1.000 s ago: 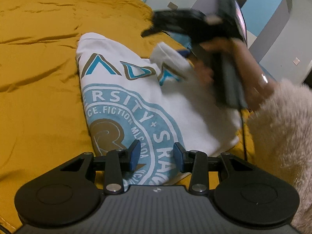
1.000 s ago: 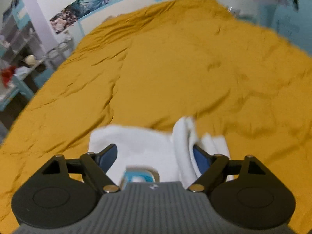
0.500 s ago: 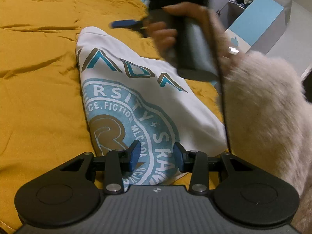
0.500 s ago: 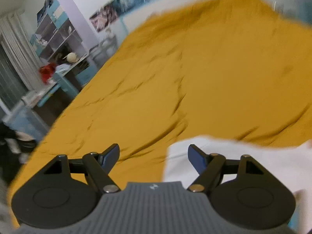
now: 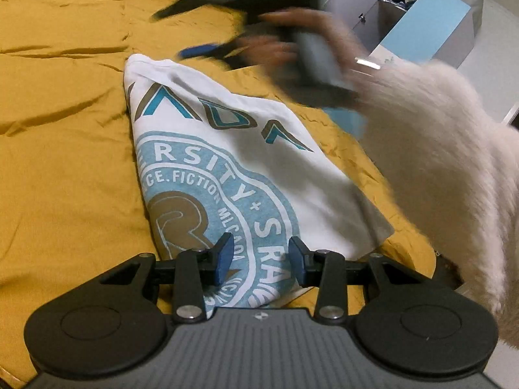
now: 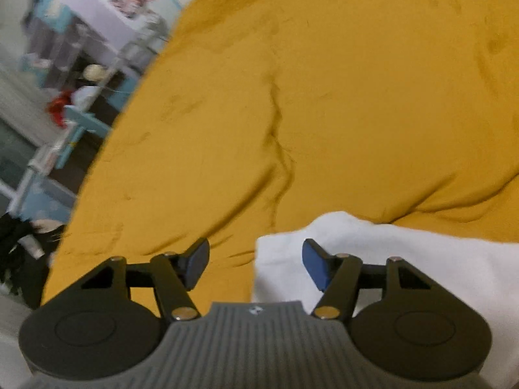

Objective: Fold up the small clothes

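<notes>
A white T-shirt (image 5: 246,162) with a blue and tan round print lies folded into a long strip on the mustard bedspread (image 5: 58,149). My left gripper (image 5: 259,261) is open and empty, hovering over the shirt's near end. My right gripper (image 6: 256,262) is open and empty over the shirt's white far corner (image 6: 405,259). In the left wrist view the right gripper (image 5: 207,26) is a blur above the shirt's far end, held by a hand in a fluffy cream sleeve (image 5: 447,175).
The bedspread (image 6: 324,97) stretches wide beyond the shirt. A blue and grey cabinet (image 5: 428,29) stands off the bed's right side. Shelves and a desk with clutter (image 6: 65,97) stand off the bed's far left edge.
The right gripper let go of the folded-over sleeve, lifted and swung left past the shirt's far end. The shirt now lies flat as a strip. The left gripper stayed still.
</notes>
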The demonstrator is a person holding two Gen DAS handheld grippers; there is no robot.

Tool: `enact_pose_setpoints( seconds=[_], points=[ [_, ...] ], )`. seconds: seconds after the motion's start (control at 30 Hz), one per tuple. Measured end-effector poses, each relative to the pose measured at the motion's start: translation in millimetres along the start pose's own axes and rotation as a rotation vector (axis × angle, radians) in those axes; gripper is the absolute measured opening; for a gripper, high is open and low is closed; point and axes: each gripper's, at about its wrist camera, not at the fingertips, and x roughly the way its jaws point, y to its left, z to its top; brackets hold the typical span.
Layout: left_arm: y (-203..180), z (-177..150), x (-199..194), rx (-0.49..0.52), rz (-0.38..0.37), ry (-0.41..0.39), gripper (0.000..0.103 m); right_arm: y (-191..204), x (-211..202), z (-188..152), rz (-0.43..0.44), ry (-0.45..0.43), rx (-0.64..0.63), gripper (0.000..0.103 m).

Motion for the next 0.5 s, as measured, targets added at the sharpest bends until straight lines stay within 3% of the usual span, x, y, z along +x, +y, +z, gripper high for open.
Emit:
enact_pose_setpoints(
  seconds=[0.07, 0.17, 0.23, 0.4, 0.5],
  points=[
    [-1, -1, 1, 0.002, 0.002, -0.001, 0.046, -1, -48, -10, 0.018, -0.043, -0.055, 0.075],
    [-5, -1, 2, 0.011, 0.011, -0.002, 0.046, -17, -100, -25, -0.018, -0.085, -0.098, 0.078],
    [-6, 0, 2, 0.014, 0.017, 0.000, 0.046, -41, -122, -34, -0.045, -0.096, -0.044, 0.078],
    [-12, -1, 1, 0.041, 0.039, 0.009, 0.046, -94, -135, -50, -0.080, -0.102, 0.140, 0.078],
    [-19, -2, 2, 0.076, 0.069, 0.020, 0.046, -116, -130, -57, -0.112, -0.093, 0.198, 0.071]
  ],
)
